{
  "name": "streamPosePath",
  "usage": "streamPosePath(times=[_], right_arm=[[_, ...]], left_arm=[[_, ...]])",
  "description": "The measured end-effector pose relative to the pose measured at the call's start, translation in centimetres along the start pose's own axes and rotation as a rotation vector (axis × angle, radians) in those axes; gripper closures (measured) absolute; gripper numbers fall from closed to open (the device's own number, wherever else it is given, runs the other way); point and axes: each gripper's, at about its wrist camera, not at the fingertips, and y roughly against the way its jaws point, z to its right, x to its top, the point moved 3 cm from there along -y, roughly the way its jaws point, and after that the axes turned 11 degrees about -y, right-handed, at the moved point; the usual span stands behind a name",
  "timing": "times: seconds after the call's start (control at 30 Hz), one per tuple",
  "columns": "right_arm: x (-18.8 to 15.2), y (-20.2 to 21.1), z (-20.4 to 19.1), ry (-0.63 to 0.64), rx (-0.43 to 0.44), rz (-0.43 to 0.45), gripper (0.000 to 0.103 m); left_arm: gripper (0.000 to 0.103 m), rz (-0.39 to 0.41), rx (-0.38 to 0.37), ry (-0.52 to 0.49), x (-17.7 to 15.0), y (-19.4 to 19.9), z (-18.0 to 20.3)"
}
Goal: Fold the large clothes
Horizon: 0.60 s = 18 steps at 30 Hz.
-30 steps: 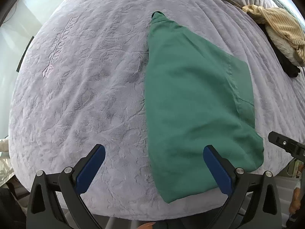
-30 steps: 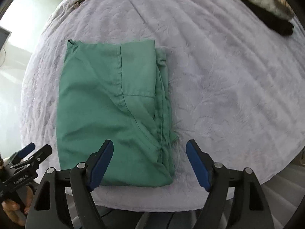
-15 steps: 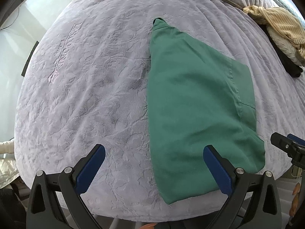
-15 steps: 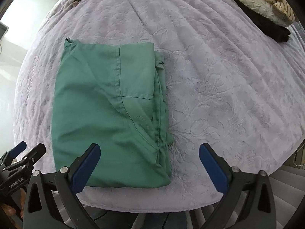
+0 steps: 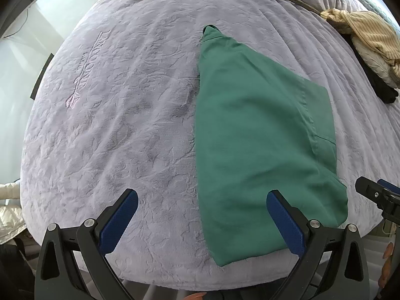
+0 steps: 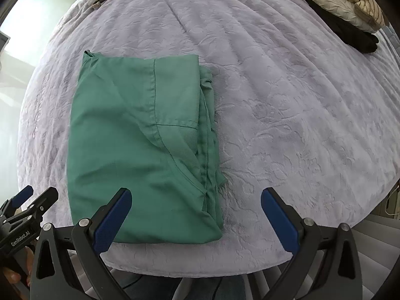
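Folding looks all but done: left tool hangs with jaws apart and empty above the bed, while the green garment lies as a flat folded rectangle near the bed's front edge. Right tool is likewise spread wide, gripping nothing. Next, I judge, comes a last fold or carrying it aside, which calls for pinching every layer at an edge.

Bedroom of a home: a bed under a lavender embossed bedspread fills the frame; loose clothes piled upper right.

Clothes pile at the far corner, cropped.
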Motion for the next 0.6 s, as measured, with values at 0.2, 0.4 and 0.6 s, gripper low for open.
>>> streamPosePath(times=[0.2,0.4,0.6], right_arm=[[-0.03,0.04,0.10,-0.002,0.002,-0.002,0.000],[-0.11,-0.05,-0.09,-0.002,0.004,-0.003,0.000],[-0.28,-0.02,-0.34,0.004,0.003,-0.004,0.000]], left_arm=[[0.000,-0.002,0.005,-0.005,0.03,0.00,0.20],[0.000,-0.003,0.007,-0.005,0.06,-0.06,0.16],[0.000,0.000,0.020,-0.026,0.26,-0.09,0.26]])
